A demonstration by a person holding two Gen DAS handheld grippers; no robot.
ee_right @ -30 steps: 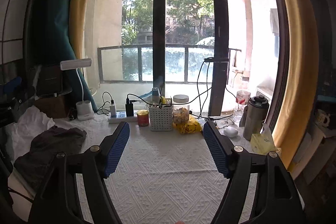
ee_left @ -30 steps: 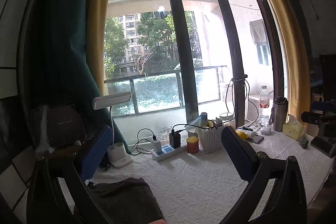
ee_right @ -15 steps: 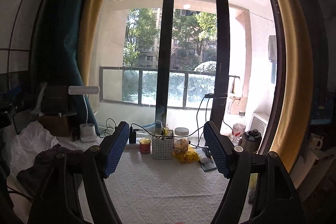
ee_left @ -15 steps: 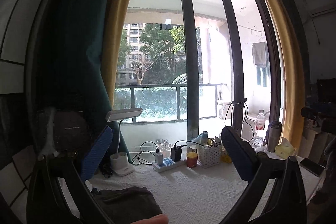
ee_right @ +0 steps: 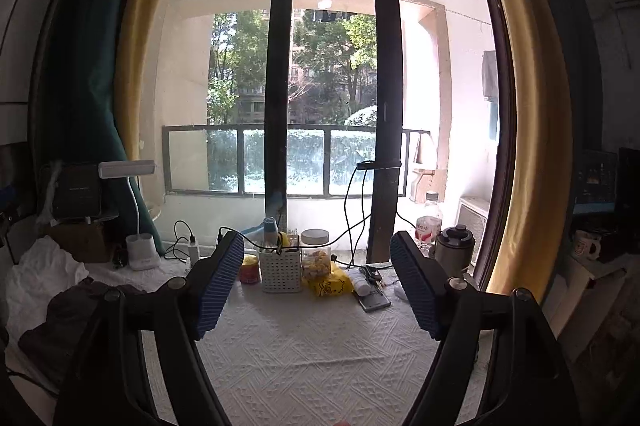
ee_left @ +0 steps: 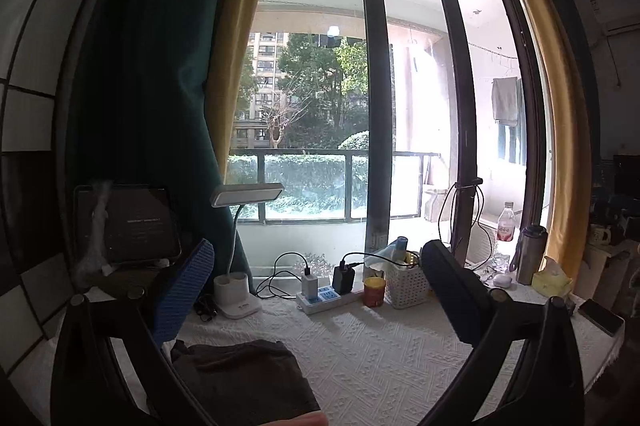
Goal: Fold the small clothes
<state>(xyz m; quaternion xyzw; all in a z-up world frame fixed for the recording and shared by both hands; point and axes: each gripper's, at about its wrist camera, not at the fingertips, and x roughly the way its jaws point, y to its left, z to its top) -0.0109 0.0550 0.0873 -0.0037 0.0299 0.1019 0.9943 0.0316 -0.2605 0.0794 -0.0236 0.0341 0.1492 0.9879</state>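
Observation:
A dark grey-brown folded garment (ee_left: 240,378) lies on the white textured tablecloth (ee_left: 380,354) at the lower left of the left wrist view. It also shows at the far left of the right wrist view (ee_right: 68,326), next to crumpled white cloth (ee_right: 40,274). My left gripper (ee_left: 320,286) is open and empty, held above the table just right of the garment. My right gripper (ee_right: 318,282) is open and empty over the bare tablecloth (ee_right: 312,358), well right of the garment.
Along the window stand a white desk lamp (ee_left: 236,290), a power strip with chargers (ee_left: 328,298), a yellow-lidded jar (ee_left: 374,292), a white basket (ee_right: 280,268), a snack jar (ee_right: 316,254), a yellow bag (ee_right: 326,284), a thermos (ee_right: 454,250) and a tissue pack (ee_left: 552,278).
Both grippers have tilted upward and drawn back, so more window and less table show. Both stay open and empty. The garment has not moved.

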